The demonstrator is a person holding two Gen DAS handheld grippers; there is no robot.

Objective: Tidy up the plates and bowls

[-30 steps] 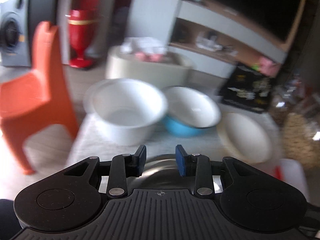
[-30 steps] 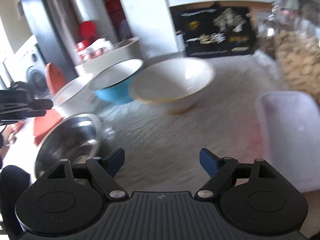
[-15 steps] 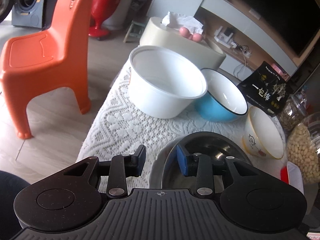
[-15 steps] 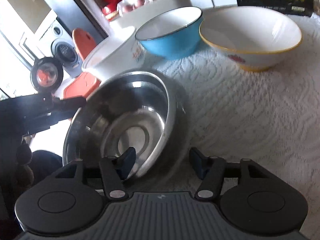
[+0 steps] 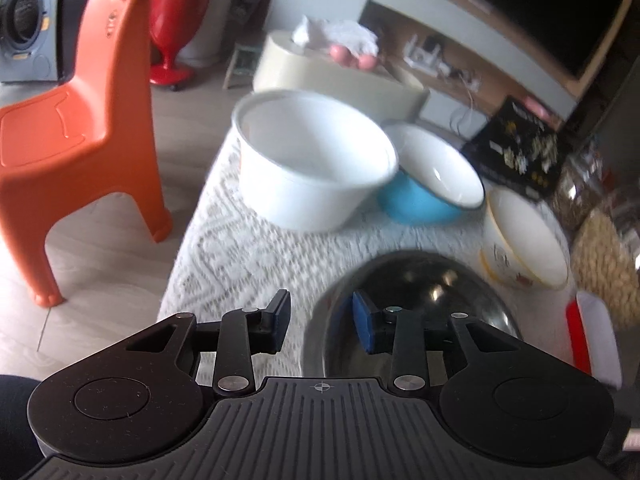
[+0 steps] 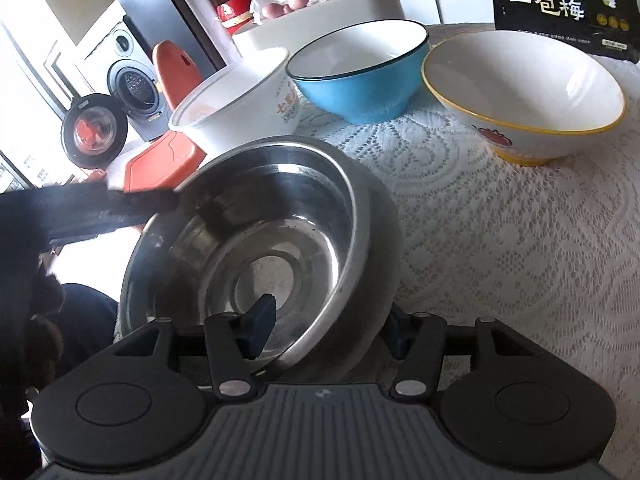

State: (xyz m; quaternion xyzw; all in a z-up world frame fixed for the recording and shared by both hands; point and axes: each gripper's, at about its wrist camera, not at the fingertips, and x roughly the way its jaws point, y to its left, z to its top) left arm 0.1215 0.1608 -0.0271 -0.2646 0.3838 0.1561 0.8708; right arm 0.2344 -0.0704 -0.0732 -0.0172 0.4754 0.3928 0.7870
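Now straddling the near rim of the round stainless-steel bowl [image 6: 256,240]: right gripper [image 6: 328,332], a second ago over bare lace cloth with jaws wide. Jaws just narrowed, one pad inside the bowl, the other outside its wall. Left gripper [image 5: 320,320] lower and nearer, its right finger now over the steel bowl's far rim, slightly wider apart.

Four bowls are sitting on the lace-covered bench [image 6: 520,248]: one dark-looking stainless steel bowl [image 6: 256,248], one tall white plastic bowl [image 6: 240,104], one blue bowl with a white inside [image 6: 360,80] and one white bowl with a yellow rim [image 6: 524,92]. One orange plastic chair [image 5: 76,132] is standing beside the bench.
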